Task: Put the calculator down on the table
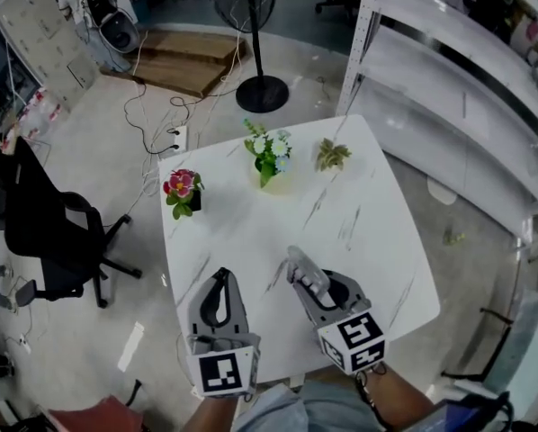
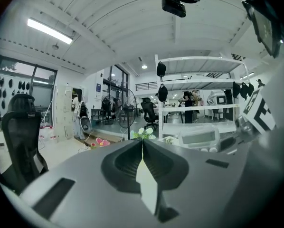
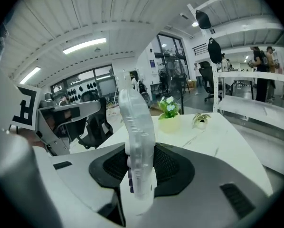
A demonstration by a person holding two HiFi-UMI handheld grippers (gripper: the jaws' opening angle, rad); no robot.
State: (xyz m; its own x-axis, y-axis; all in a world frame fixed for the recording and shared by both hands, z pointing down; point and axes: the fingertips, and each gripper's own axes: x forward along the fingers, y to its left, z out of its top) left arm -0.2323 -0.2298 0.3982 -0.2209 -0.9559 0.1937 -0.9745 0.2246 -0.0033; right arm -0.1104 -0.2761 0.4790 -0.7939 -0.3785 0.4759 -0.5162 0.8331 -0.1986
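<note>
**Head view.** Found both tools above the near half of the white marble-look table (image 1: 377, 232). Noted the right gripper (image 1: 298, 273) clamped on the calculator (image 1: 307, 277), a pale, slim unit pointing away toward the table's middle. Judged it held clear of the surface rather than resting on it; cannot confirm the gap from above. Noted the left gripper (image 1: 222, 282) alongside, carrying nothing. Recorded three small potted plants (image 1: 269, 160) along the far side, well apart from the likely landing area.

**Left gripper view.** Found the jaws fully together, nothing between them. Sighted the calculator (image 2: 199, 137) off to the right, display and top keys facing this camera.

**Right gripper view.** Confirmed the grip: pads pressed on both faces of the calculator (image 3: 138, 141), held on edge and sticking out past the jaws, with bare table beyond.

**Status.** Rated pickup and carry as done, placement as outstanding. Left to do: lower to the surface, lay flat, open the jaws, withdraw.
</note>
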